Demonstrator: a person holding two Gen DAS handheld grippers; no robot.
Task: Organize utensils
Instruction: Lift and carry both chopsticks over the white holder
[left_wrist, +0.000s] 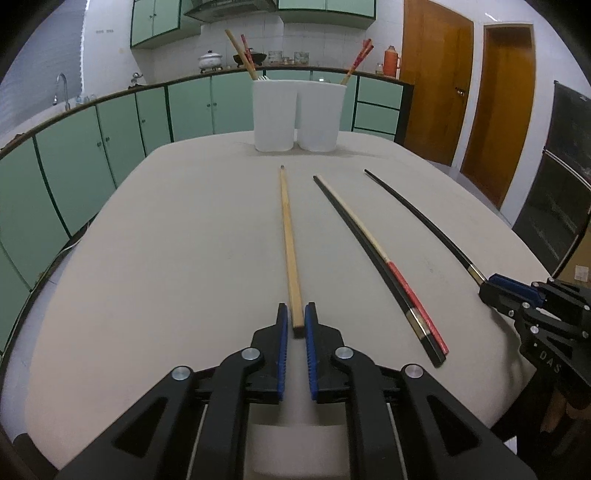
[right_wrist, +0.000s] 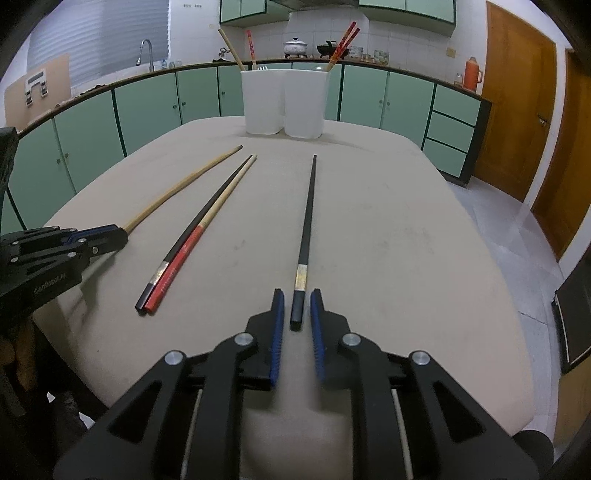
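Observation:
A light wooden chopstick (left_wrist: 288, 236) lies on the table, its near end between the fingers of my left gripper (left_wrist: 296, 314), which is open with small gaps on both sides. A black chopstick (right_wrist: 308, 218) lies with its near end between the fingers of my right gripper (right_wrist: 297, 301), also open. Between them lie a black chopstick and a red-and-cream one side by side (left_wrist: 384, 266) (right_wrist: 195, 236). Two white holders (left_wrist: 299, 114) (right_wrist: 284, 103) stand at the table's far edge with several chopsticks in them.
The beige table (left_wrist: 166, 240) has rounded edges. Green kitchen cabinets (left_wrist: 92, 147) run behind and to the left. Wooden doors (left_wrist: 495, 103) are at the right. In the left wrist view the right gripper (left_wrist: 509, 291) sits at the right edge.

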